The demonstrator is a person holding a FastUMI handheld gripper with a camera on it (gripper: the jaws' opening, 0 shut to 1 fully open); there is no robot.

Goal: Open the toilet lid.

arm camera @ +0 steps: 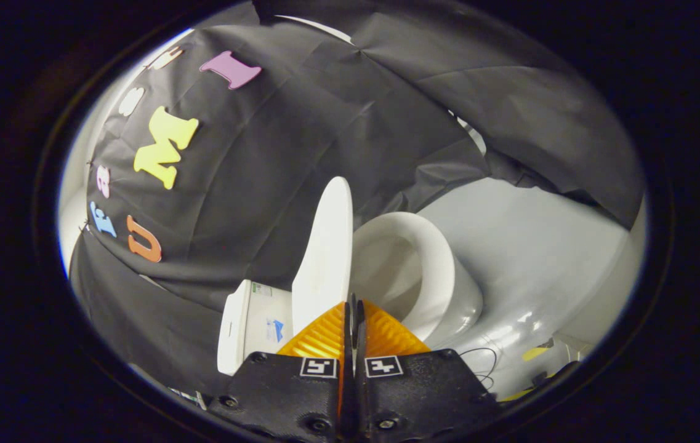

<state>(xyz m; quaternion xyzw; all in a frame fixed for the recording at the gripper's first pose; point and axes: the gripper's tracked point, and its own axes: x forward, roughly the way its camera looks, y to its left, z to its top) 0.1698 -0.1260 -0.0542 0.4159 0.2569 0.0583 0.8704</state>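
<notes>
The view is tilted sideways. A white toilet lid [325,252] stands raised, well clear of the white seat and bowl [430,271], whose opening shows. The lid leans back toward the white tank [251,326]. My gripper [353,303] is shut, its two fingers pressed together with nothing visible between them. The fingertips sit right at the lid's near edge, where lid and seat meet; I cannot tell whether they touch it. The fingers hide the lid's lowest part.
The booth's black cloth wall hangs behind the toilet and the tank. A pale glossy floor [540,258] spreads beyond the bowl. Thin dark cables [479,363] and a small yellow item [534,354] lie on it near the bowl's base.
</notes>
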